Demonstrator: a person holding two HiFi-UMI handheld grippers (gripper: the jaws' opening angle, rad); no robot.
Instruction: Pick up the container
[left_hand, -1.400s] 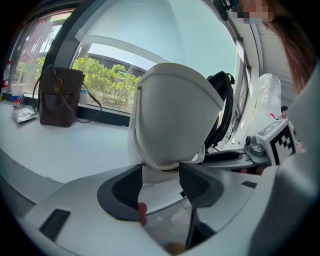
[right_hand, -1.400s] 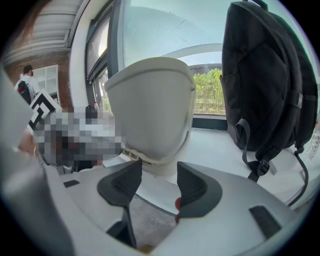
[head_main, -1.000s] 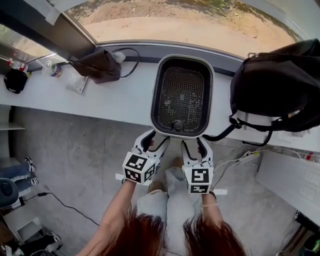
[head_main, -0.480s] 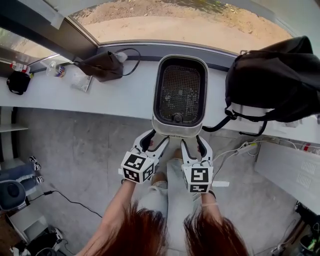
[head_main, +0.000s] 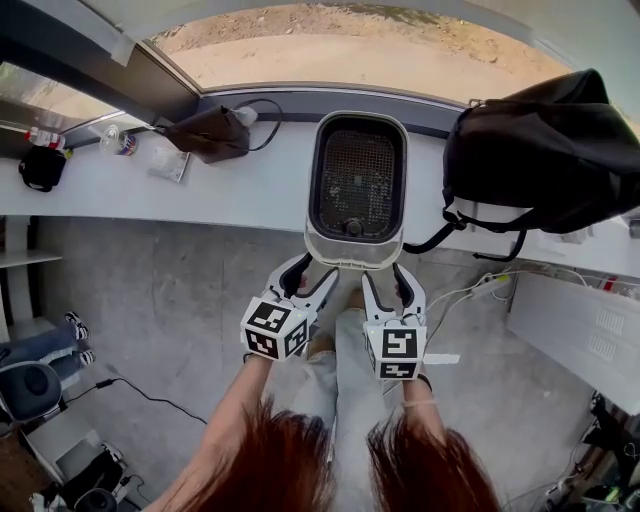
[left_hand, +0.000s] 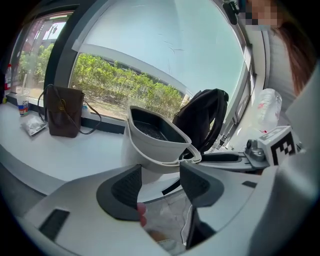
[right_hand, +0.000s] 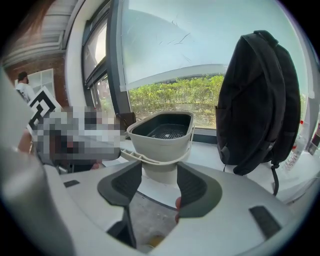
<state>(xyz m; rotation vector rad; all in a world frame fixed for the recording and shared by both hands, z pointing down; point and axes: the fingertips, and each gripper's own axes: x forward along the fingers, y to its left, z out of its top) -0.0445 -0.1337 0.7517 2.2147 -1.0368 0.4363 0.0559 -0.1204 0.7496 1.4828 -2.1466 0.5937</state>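
Both claws released: left claw (head_main: 308, 281) and right claw (head_main: 388, 288) have jaws spread with nothing between them. Same in the left gripper view (left_hand: 161, 182) and the right gripper view (right_hand: 154, 182); only floor and the desk edge show in the gaps.

Pale grey plastic tub container with a black mesh-bottomed inside (head_main: 358, 250) sits upright at the near edge of the white desk (head_main: 230, 195), its flat front lip pointing at the person. Claw tips are just beside that near end, left one at its left corner, right one at its right. Can't tell from the head view if they touch. In both gripper views the tub (left_hand: 150, 147) (right_hand: 160, 147) is beyond the jaws, not inside them.

Black backpack (head_main: 540, 160) stands just right of the tub, a strap trailing to its side. Brown leather bag (head_main: 205, 135) with a dark cord is left of it, near the window. Black pouch (head_main: 40, 165) is at the desk's far left. Grey floor (head_main: 170, 300) below.
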